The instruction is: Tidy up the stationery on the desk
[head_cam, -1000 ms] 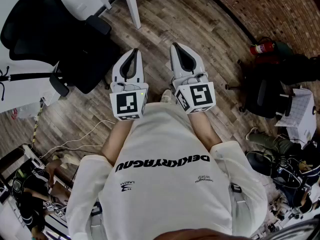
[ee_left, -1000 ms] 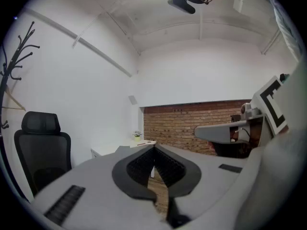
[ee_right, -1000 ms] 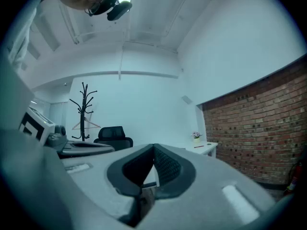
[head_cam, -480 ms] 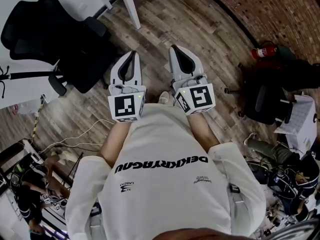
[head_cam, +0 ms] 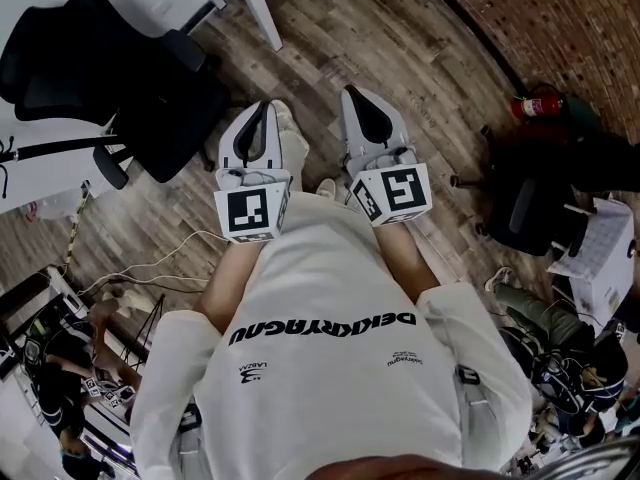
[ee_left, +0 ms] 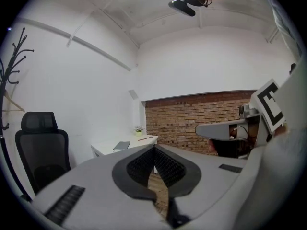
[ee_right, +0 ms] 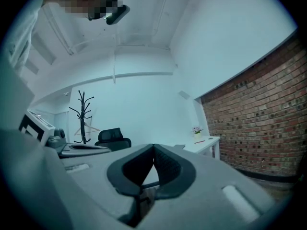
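My left gripper [head_cam: 262, 109] and right gripper [head_cam: 358, 94] are held side by side in front of my chest, above the wooden floor. Both are shut, with nothing between their jaws. The left gripper [ee_left: 154, 147] points toward a white desk [ee_left: 108, 148] by the brick wall, still some way off. On that desk lie a grey notebook [ee_left: 122, 145] and a pen [ee_left: 142, 139], beside a small potted plant [ee_left: 138, 130]. Past the right gripper [ee_right: 153, 146] the same desk [ee_right: 207, 143] and plant [ee_right: 196, 130] show at the right.
A black office chair [head_cam: 110, 63] stands at the left beside the white desk's leg [head_cam: 263, 13]. Another dark chair [head_cam: 530, 203] and a red fire extinguisher [head_cam: 535, 103] are at the right. Cables [head_cam: 150, 278] lie on the floor. A coat stand [ee_right: 82, 114] stands by the wall.
Both grippers have shifted slightly over the floor while staying shut and side by side. A light shoe has come forward between them.
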Demonstrator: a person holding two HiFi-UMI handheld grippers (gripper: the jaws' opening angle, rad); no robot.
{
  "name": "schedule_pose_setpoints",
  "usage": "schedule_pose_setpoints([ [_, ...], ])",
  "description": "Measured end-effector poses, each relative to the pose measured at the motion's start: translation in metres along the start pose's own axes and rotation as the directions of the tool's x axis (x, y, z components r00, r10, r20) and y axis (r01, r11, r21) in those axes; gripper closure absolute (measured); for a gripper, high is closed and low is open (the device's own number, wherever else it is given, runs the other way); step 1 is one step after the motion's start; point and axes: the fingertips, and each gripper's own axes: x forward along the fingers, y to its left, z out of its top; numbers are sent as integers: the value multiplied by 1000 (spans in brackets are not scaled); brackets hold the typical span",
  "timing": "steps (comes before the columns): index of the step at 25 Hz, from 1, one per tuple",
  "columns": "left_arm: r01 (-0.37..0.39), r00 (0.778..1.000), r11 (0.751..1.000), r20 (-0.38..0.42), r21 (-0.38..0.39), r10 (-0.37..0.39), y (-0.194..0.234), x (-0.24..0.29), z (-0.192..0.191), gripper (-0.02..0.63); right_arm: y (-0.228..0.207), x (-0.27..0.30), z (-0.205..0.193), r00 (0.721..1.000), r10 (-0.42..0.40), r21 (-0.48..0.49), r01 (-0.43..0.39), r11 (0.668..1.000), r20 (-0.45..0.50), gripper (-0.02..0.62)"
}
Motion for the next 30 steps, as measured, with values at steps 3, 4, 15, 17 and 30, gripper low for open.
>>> schedule_pose_setpoints([
  [3, 9, 1000, 1000, 5, -9, -9, 12, 28, -1, 607, -11, 26, -2, 1000, -8, -12, 8, 1000, -10, 598],
  [4, 9, 1000, 1000, 12, -14, -9, 17, 39, 0, 607, -16, 37, -2, 1000, -10, -17, 9, 1000, -12, 598],
  [15, 35, 999, 997, 38, -74, -32, 100, 248, 31, 607, -105, 233, 19, 997, -25, -48, 21, 999, -67, 598],
  [17, 36, 999, 997, 33, -73, -33, 122, 283, 43, 607, -116, 274, 29, 997, -22, -46, 19, 999, -79, 598],
  [30, 12, 1000, 997, -15, -72, -14, 260, 451, 74, 607, -157, 506, 56, 991, 0, -18, -3, 1000, -133, 598],
])
